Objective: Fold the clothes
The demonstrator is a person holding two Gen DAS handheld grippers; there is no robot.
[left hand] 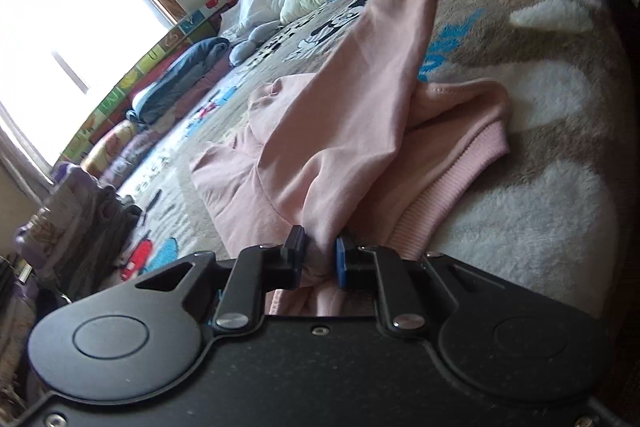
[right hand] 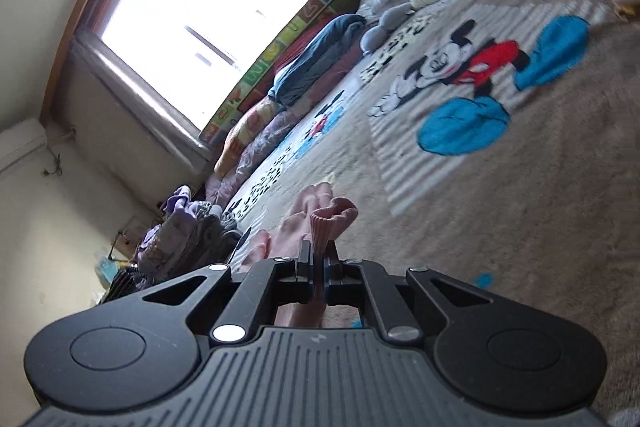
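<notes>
Left tongs (left hand: 320,259) pinch a fold of the pink sweatshirt (left hand: 344,131) lying rumpled on the Mickey Mouse blanket (left hand: 540,187), its sleeve stretching toward one o'clock, while the right tongs (right hand: 319,265) clamp tight on the ribbed cuff (right hand: 332,217) above the same blanket.

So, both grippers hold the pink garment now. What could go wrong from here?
1. The right gripper pinches only a narrow ribbed cuff; a pull might slip it out.
2. The left gripper clamps bunched fabric of the pink garment, so it may fold with creases.
3. The fuzzy blanket beneath could drag on the cloth and skew the fold.
</notes>
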